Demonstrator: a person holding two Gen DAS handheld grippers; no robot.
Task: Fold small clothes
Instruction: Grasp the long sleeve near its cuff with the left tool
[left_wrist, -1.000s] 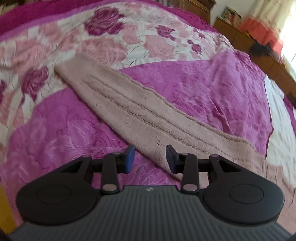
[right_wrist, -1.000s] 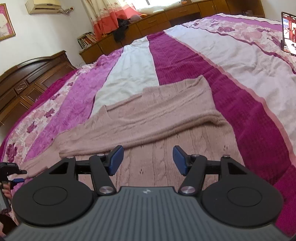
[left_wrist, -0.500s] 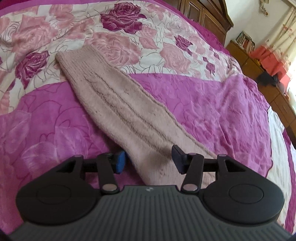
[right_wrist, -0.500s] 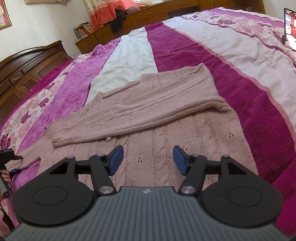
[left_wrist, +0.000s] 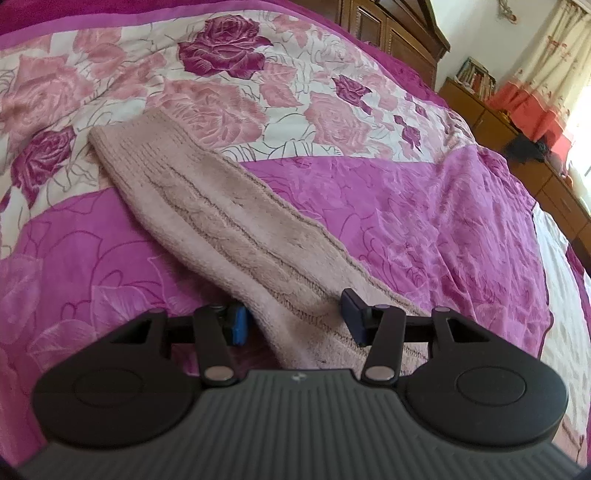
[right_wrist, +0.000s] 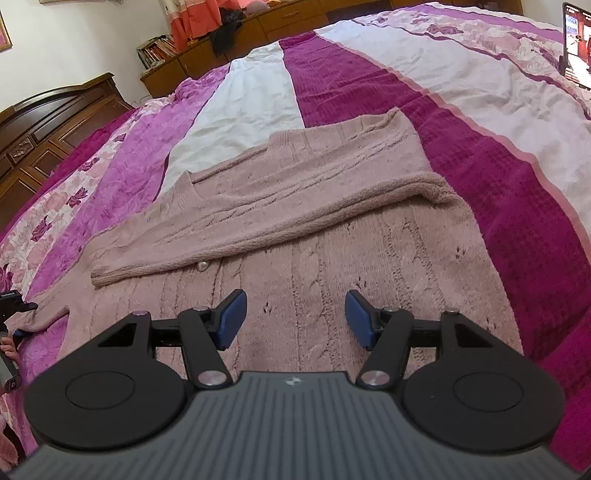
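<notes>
Garment: pink cable-knit cardigan (right_wrist: 332, 258) lies flat on the bed, front up, one sleeve already folded across the chest; a small button shows at the placket just below that folded sleeve.
Other sleeve: outstretched sleeve (left_wrist: 229, 218) runs away from the body over the floral part of the cover, cuff at the far end, not yet folded in.
Left gripper (left_wrist: 293, 323): jaws wide, straddling the sleeve near the shoulder end; one blue pad sits off the knit's edge on the cover, the other over the knit. Nothing is held.
Right gripper (right_wrist: 293, 319): jaws wide and empty, hovering low over the lower front panel of the cardigan.
Risk, grip: the left jaws could close on the bedspread (left_wrist: 424, 221) along with the sleeve, since one pad sits at cover level; that would drag the cover and wrinkle the fold.
Risk, knit: soft, stretchy wool may sag or slide from a shallow pinch, so the sleeve could land crooked or disturb the sleeve already folded.
Risk, body: with nothing pinning the panel, pulling the sleeve may shift the whole garment.
Surface: quilted spread in magenta, white and rose print, soft and slightly rumpled.
Room: dark wooden headboard (right_wrist: 48, 122), low cabinets with books, orange-trimmed curtains by a bright window.
</notes>
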